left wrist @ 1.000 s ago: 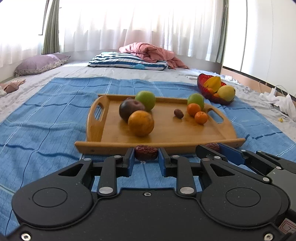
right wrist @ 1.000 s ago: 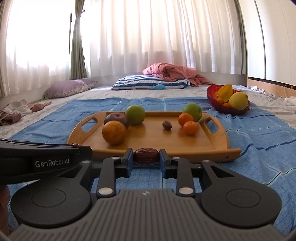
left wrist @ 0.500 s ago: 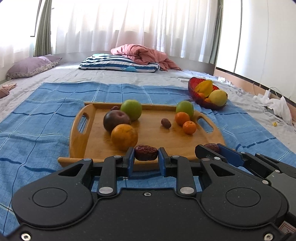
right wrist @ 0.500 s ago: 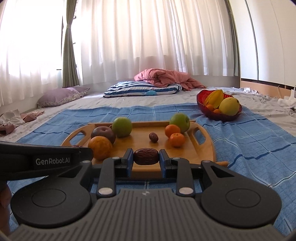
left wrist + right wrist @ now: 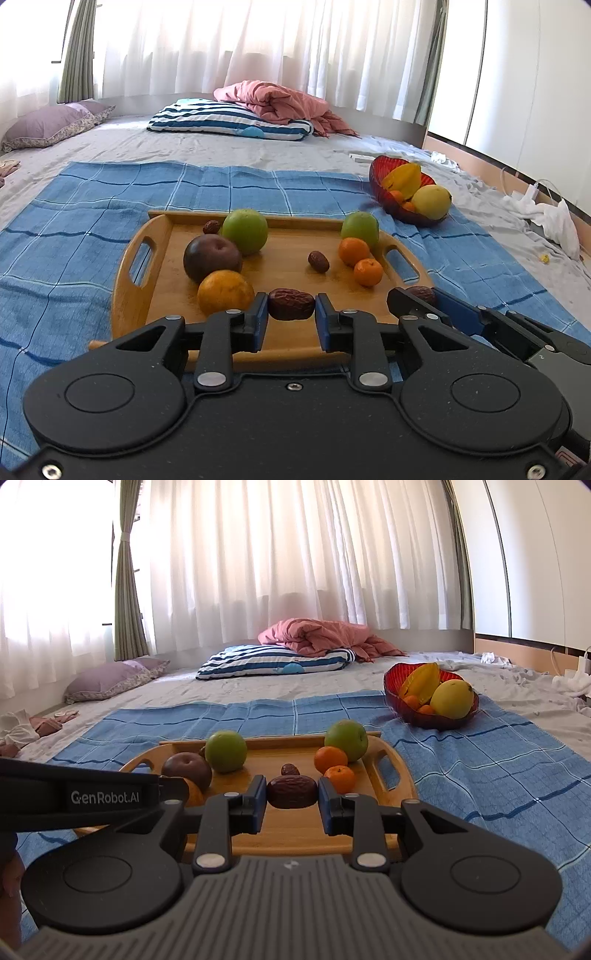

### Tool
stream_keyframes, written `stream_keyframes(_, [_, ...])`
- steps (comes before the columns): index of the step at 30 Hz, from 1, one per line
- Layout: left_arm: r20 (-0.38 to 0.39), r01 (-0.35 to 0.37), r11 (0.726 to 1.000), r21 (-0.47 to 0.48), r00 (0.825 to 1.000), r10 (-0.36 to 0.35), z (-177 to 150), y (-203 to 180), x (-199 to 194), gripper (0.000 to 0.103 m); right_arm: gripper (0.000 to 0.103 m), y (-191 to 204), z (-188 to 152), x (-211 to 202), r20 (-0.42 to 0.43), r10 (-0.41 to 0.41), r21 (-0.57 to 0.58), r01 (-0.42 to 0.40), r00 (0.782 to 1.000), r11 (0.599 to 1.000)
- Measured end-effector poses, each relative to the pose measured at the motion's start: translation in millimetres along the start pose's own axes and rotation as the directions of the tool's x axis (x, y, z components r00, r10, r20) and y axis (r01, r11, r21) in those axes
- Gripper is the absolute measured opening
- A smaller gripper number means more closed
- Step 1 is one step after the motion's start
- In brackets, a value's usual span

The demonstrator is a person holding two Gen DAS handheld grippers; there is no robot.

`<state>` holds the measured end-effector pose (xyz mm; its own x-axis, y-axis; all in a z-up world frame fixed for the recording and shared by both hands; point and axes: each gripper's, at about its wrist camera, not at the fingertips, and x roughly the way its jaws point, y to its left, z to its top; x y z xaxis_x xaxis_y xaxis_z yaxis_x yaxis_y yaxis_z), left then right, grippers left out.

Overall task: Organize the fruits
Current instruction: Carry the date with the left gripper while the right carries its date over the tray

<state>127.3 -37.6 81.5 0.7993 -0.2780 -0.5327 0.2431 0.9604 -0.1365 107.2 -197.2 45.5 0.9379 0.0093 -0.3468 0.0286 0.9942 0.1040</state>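
Observation:
My left gripper [image 5: 291,309] is shut on a wrinkled brown date [image 5: 291,304], held above the near edge of the wooden tray [image 5: 291,341]. My right gripper [image 5: 291,793] is shut on a second date [image 5: 291,792] over the same tray [image 5: 295,830]; it also shows at the right of the left wrist view [image 5: 421,295]. On the tray lie a large orange [image 5: 225,291], a dark plum [image 5: 211,256], two green apples [image 5: 245,230], two small oranges [image 5: 367,272] and two loose dates [image 5: 318,261].
A red bowl [image 5: 402,214] with a yellow fruit, starfruit and small oranges sits on the blue checked cloth [image 5: 74,236] at the back right. A striped pillow [image 5: 229,120], pink blanket and purple pillow lie farther back. White cloth and cables lie at the right.
Both grippers have risen and moved forward over the tray's near edge, each still holding its date. The fruits on the tray have not moved.

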Motion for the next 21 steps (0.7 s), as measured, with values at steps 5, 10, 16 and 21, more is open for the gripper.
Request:
stream_keyframes(5, [-0.021,0.009,1.000,-0.021,1.000,-0.009,10,0,13,0.025,0.035,-5,6,10,-0.011,-0.003,0.013,0.003,1.000,1.000])
stream_keyframes(10, [-0.032,0.000,1.000,-0.020,0.999,-0.001,15,-2,25,0.025,0.035,-8,9,18,-0.027,-0.006,0.019,0.006,1.000,1.000])
stream_keyframes(16, [-0.064,-0.006,0.999,-0.037,0.998,0.003,18,-2,43,0.025,0.035,-13,10,34,-0.065,-0.008,0.047,0.011,0.998,0.999])
stream_keyframes(21, [-0.085,-0.016,0.998,-0.057,0.996,0.011,20,0,58,0.025,0.035,-17,11,49,-0.097,-0.005,0.060,0.011,0.995,0.998])
